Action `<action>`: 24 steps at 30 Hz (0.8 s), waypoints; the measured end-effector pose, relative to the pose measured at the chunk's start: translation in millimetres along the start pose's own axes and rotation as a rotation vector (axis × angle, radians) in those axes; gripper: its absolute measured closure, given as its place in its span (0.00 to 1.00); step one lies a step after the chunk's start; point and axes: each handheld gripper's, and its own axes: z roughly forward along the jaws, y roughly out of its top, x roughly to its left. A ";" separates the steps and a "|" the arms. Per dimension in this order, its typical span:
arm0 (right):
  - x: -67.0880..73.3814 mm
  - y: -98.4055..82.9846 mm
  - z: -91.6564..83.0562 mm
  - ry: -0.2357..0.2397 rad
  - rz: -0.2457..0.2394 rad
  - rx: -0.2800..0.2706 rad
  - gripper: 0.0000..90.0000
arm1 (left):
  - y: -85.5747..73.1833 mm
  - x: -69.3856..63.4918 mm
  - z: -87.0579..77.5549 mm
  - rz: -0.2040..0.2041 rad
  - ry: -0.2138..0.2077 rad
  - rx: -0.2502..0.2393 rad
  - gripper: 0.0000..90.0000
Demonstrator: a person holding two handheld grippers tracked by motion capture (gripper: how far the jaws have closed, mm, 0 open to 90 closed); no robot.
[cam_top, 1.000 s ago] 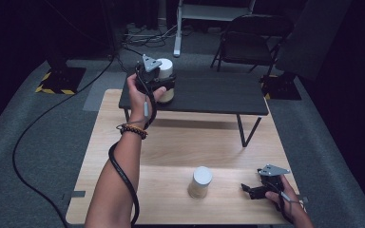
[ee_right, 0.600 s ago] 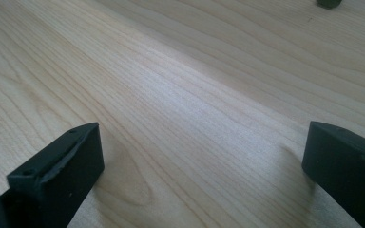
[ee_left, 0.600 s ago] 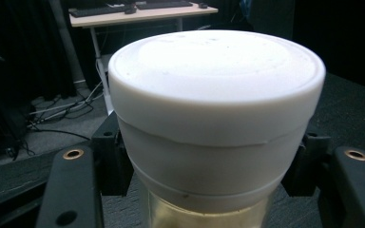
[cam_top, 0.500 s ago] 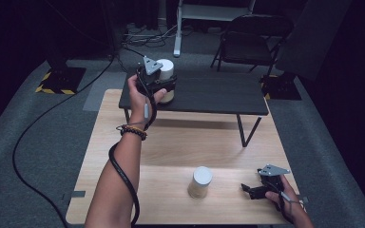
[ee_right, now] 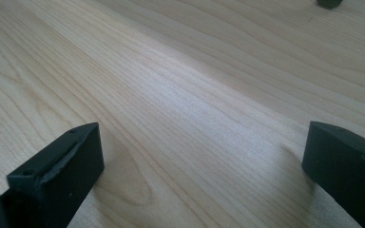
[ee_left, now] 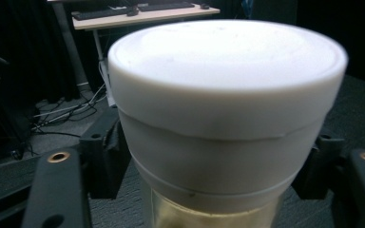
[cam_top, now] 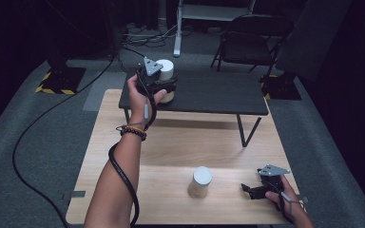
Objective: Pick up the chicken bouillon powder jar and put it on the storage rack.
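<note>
Black jaws of the left gripper (cam_top: 164, 88) stood on either side of a white-lidded jar (cam_top: 165, 71), one at each flank of its body in the left gripper view (ee_left: 228, 118), though whether they pressed on it or merely bracketed it could not be told. That jar sat near the left end of a low black table (cam_top: 218, 95), close to its far edge, and the person's left hand (cam_top: 140, 97) held the gripper there with a cable trailing down the forearm and a beaded bracelet (cam_top: 133, 130) at the wrist. The right gripper (cam_top: 254, 190) lay low over the near right corner of the wooden table (cam_top: 180, 142), its jaws spread wide apart with bare wood grain between them in the right gripper view (ee_right: 199, 156). A second white-capped jar (cam_top: 200, 182) stood upright near the wooden table's near edge, just left of the right gripper and apart from it. A dark folding chair (cam_top: 252, 42) stood on the grey floor beyond the black table.
</note>
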 end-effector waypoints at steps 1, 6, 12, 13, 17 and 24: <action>-0.5 -0.2 -0.2 0.002 -0.001 0.000 0.00 | -1.1 0.7 0.1 -0.003 -0.002 -0.003 0.29; -0.5 -0.1 -0.4 0.002 0.000 0.001 0.00 | -2.1 2.9 2.2 -0.010 -0.011 0.007 0.21; -0.5 -0.1 -0.4 0.002 0.000 0.001 0.00 | -0.7 -4.5 1.3 -0.006 0.041 -0.001 0.08; -0.5 -0.2 -0.4 0.002 0.000 0.001 0.00 | 0.6 -5.7 0.9 -0.007 0.049 -0.001 0.07; -0.5 -0.2 -0.4 0.002 0.000 0.001 0.00 | 3.2 -3.2 -2.7 0.001 0.037 -0.005 0.04; -0.5 -0.1 -0.4 0.002 0.000 0.001 0.00 | 11.0 -3.3 -15.7 0.069 0.033 -0.013 0.03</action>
